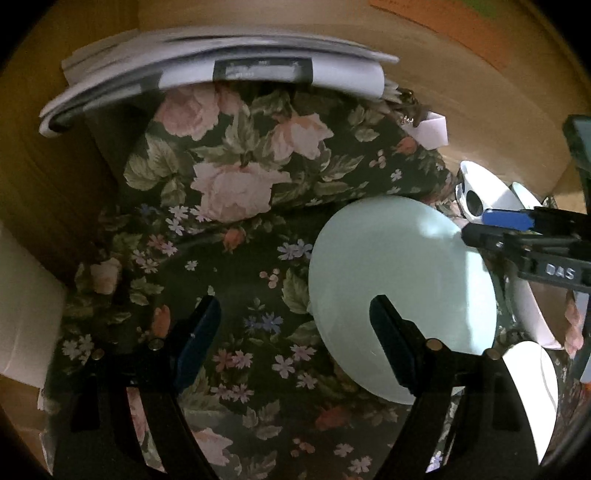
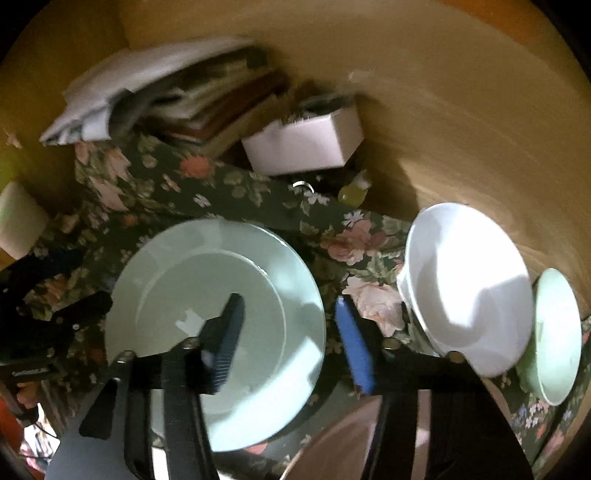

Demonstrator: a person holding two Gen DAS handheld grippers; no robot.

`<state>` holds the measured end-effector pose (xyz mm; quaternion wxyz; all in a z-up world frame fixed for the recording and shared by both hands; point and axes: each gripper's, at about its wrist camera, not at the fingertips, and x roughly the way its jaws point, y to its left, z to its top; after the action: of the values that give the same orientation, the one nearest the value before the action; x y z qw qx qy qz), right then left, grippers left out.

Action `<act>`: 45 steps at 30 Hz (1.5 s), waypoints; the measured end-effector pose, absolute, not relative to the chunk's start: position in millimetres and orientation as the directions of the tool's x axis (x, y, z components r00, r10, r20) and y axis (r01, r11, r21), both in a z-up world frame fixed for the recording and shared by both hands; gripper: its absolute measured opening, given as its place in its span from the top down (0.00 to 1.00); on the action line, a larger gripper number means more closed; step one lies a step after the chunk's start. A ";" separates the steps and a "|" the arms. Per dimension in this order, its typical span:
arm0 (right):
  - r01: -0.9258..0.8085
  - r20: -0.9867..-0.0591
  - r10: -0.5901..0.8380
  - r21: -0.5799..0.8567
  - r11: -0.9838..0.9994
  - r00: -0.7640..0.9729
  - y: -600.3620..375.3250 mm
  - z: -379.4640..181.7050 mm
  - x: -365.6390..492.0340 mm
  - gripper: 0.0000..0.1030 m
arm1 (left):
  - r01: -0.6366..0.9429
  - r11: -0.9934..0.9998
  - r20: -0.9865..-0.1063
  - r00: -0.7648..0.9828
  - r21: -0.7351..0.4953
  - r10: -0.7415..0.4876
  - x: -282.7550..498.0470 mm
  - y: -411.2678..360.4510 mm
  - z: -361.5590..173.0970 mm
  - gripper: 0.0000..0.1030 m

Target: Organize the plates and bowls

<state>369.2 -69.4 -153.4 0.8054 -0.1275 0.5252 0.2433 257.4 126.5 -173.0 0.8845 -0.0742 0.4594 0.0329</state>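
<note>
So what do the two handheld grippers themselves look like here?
Both are black plastic two-finger frames with small round metal fasteners at the finger joints. The left gripper has dark blue pads; the right gripper has one dark ribbed pad and one bright blue. Raised letters mark the right gripper's body.

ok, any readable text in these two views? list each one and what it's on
"DAS": raised letters on the black body of the right tongs, seen in the left wrist view.
Orange sheet on the wall, top right of the left wrist view: has print, too blurred to read.
Paper stack: a dark band with pale smears, unreadable.
White box in the right wrist view: no legible text.
Nothing on the plate or bowls.
</note>
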 end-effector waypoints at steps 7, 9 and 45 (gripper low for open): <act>-0.523 -0.938 0.214 0.042 0.852 0.274 -64.3 -168.8 386.7 0.70 | -0.117 0.987 -0.808 0.589 -0.112 -0.022 258.0 127.8 -176.1 0.26; -0.530 -0.945 0.204 0.039 0.847 0.256 -62.6 -171.8 388.1 0.70 | -0.108 0.987 -0.810 0.586 -0.121 -0.036 257.5 127.3 -177.1 0.28; -0.602 -0.941 0.290 0.131 0.788 0.175 -10.7 -202.2 290.0 0.70 | -0.113 0.981 -0.824 0.563 -0.161 -0.070 227.0 144.4 -198.7 0.57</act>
<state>290.0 -10.7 -202.2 0.7541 -0.1369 0.5703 0.2957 227.0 144.4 -198.7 0.8786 -0.0979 0.4673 0.0121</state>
